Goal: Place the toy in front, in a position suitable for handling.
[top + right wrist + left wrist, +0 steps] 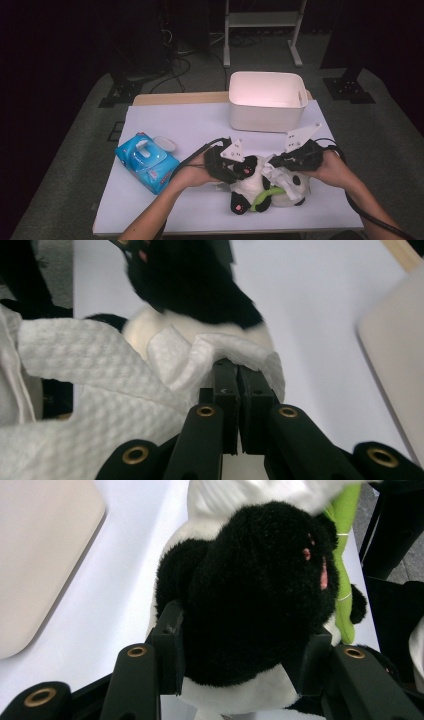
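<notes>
A: The black-and-white plush toy (265,185) lies near-centre on the bench (200,130), left claw (245,650) clamped around its black limb.

B: Up close, right claw (236,390) pinches a white wipe (100,390).

White bin (267,102) at far right of the table (190,125), open top, nothing visible inside, standing upright. Blue wet-wipes pack (146,162) at near left, lying flat and angled, its white flip lid (164,144) open at the far end. Table covered with white sheet, wooden edge (175,98) showing at far side. Grey carpet around. White metal stand frame (262,22) and dark cables on floor beyond.
</notes>
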### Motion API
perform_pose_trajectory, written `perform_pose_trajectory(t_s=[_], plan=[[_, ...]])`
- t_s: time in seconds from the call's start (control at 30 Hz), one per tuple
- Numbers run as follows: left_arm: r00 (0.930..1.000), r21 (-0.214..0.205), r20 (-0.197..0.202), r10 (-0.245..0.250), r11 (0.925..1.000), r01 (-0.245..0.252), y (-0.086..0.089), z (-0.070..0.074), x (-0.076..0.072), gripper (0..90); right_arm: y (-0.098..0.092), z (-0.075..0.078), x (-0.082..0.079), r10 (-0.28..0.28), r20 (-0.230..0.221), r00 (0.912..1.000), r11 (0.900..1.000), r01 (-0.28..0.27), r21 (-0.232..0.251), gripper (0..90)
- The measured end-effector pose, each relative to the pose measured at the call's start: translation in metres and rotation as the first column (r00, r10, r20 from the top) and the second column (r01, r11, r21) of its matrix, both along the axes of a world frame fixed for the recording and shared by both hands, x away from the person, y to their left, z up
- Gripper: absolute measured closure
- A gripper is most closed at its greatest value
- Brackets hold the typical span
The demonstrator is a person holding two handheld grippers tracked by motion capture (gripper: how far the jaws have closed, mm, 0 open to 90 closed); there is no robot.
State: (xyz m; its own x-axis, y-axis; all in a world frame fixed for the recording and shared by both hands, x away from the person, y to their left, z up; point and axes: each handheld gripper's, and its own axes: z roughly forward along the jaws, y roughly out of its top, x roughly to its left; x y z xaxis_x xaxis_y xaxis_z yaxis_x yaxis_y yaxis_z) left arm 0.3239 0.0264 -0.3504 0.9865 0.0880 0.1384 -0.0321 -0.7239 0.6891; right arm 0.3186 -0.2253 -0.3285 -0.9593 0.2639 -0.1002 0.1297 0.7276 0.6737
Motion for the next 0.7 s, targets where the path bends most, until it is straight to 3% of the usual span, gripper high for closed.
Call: perform_pose_trajectory(t_s=[0.2,0.53,0.7], plan=[[1.0,0.006,0.002,0.0,1.0,0.0,-0.003,0.0,0.0,50.4,-0.006,-0.01,0.003,-0.027,-0.024,0.9994,0.9995,0.027,0.016,87.2],[0.9999,0.022,0.013,-0.002,0.9997,0.002,-0.005,0.001,-0.001,50.3,0.027,-0.005,0.008,0.042,-0.005,0.9991,0.9979,-0.041,0.05,86.9],[1.0,0.004,0.009,0.001,1.0,-0.001,-0.002,-0.001,-0.001,50.4,0.025,-0.004,0.01,0.044,-0.009,0.999,0.9986,-0.044,0.03,87.0]])
